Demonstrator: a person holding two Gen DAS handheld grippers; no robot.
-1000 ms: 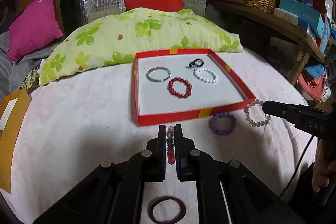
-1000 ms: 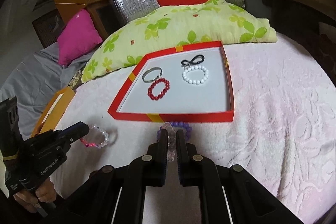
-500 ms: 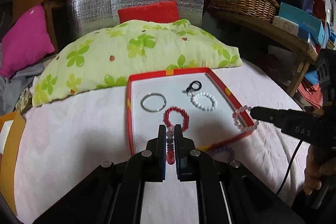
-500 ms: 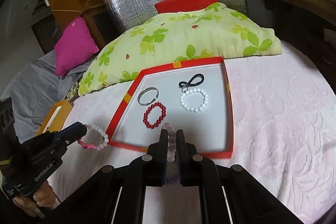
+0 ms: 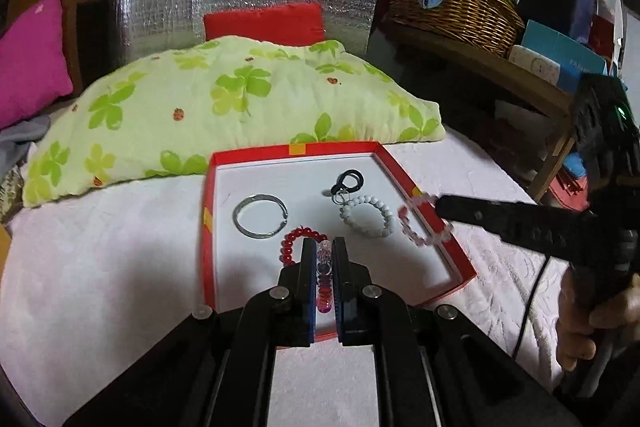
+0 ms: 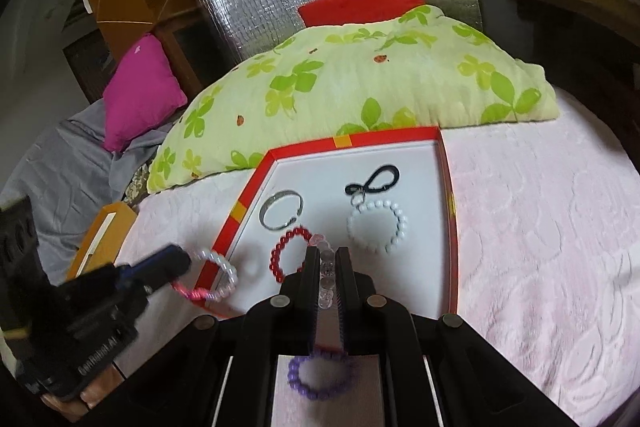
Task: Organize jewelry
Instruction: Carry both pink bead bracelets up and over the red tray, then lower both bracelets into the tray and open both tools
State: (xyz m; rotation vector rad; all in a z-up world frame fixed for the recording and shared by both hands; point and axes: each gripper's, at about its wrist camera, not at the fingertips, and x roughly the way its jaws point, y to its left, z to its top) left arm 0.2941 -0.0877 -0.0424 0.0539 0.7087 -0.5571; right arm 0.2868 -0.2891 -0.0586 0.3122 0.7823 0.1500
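A red-rimmed tray (image 5: 404, 174) (image 6: 447, 183) with a white floor lies on the pink bedspread. In it are a silver ring (image 5: 261, 215), a red bead bracelet (image 5: 289, 247), a white bead bracelet (image 5: 368, 215) and a black clasp (image 5: 349, 181). My left gripper (image 5: 323, 249) is shut on a pink-and-clear bead bracelet (image 5: 324, 277), held over the tray's near part. My right gripper (image 6: 327, 257) is shut on a pale pink bead bracelet (image 6: 326, 277); it shows over the tray's right rim in the left view (image 5: 420, 223). A purple bead bracelet (image 6: 320, 373) lies on the bedspread outside the tray.
A green-flowered pillow (image 5: 224, 107) lies right behind the tray. A magenta cushion (image 5: 28, 63) is at far left, a wicker basket (image 5: 452, 3) on a wooden shelf at the right. An orange box (image 6: 102, 239) sits left of the tray.
Both grippers have moved forward from the bedspread in front of the tray to over the tray, each still holding its bracelet. The purple bracelet stays behind on the bedspread.
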